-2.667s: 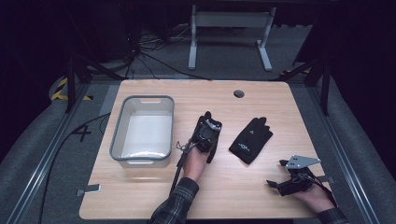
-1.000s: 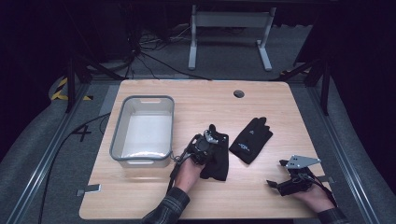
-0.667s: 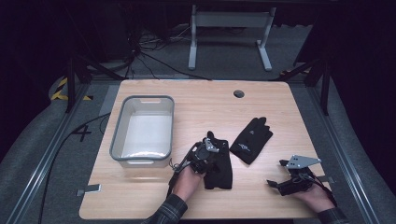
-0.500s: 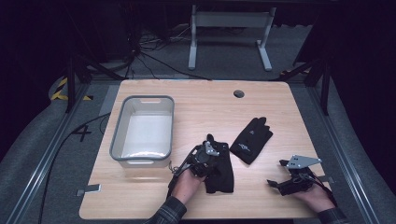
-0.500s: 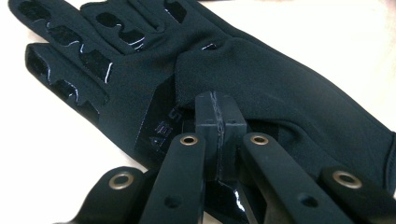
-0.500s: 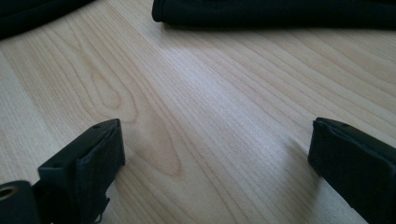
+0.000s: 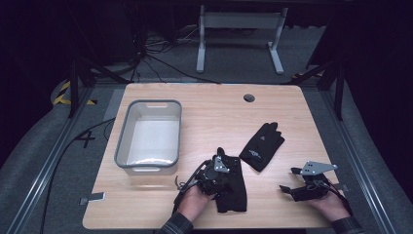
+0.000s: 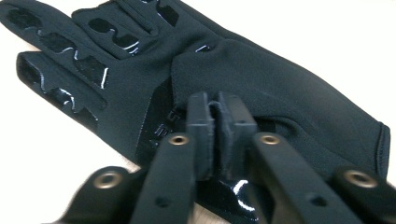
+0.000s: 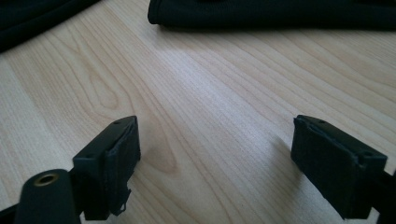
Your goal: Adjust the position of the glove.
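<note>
Starting at the left of the counter (image 7: 214,105), we see a grey tub (image 7: 148,137) with pale contents that we cannot make out. Just right of it, near the front edge, our left gripper (image 7: 217,171) lies over a black glove (image 7: 233,191) spread flat on the wood. In the left gripper view its jaws stand nearly together, pinching a thin fold of this glove (image 8: 261,88) near the cuff; they have just been easing apart a little, yet the pads (image 8: 200,126) press on the fabric between them. The glove's fingers, with glossy grip patches, point away to the upper left in that view. Farther right a second black glove (image 7: 262,146) lies apart from the first, tilted toward the back. At the far right our right gripper (image 7: 287,189) rests near the front edge, released: its jaws stand wide with bare wood between them, though they have just been closing somewhat, and the second glove's edge (image 9: 280,14) lies beyond them.
</note>
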